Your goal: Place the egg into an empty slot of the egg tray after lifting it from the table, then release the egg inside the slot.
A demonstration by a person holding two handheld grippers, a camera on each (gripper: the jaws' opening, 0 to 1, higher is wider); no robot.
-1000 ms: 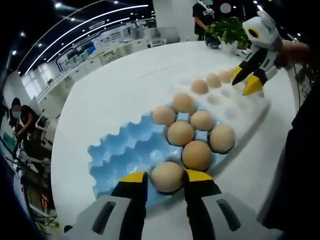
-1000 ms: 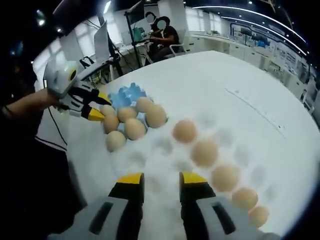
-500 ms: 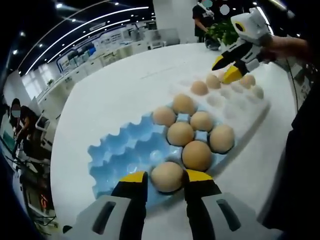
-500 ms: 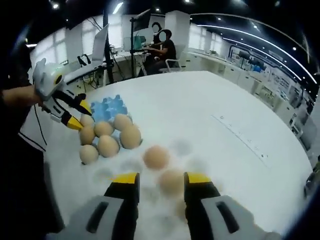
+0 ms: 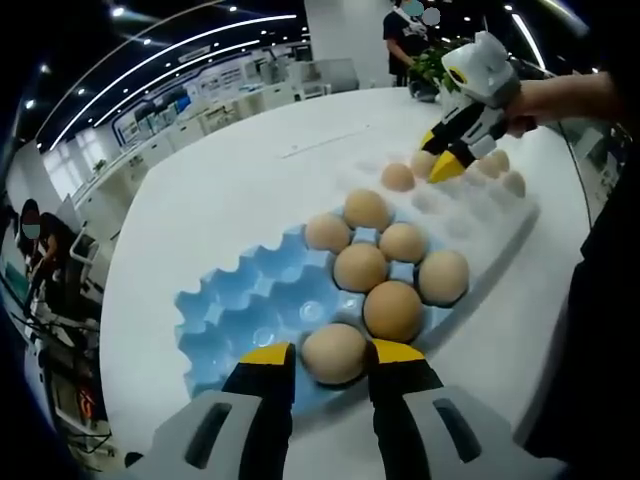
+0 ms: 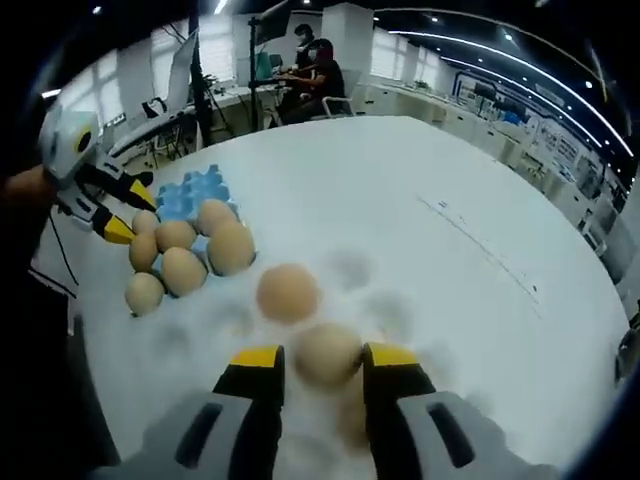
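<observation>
Your left gripper [image 5: 331,368] brackets an egg [image 5: 334,352] seated in the blue egg tray [image 5: 235,305], jaws touching it. Your right gripper [image 6: 322,361] straddles another egg [image 6: 327,352] on the white tray [image 6: 420,300]; grip unclear.

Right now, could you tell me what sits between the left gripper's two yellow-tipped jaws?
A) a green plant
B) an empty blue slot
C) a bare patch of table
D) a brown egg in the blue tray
D: in the left gripper view a brown egg sits between the jaws of the left gripper, at the near edge of the blue tray.
</observation>
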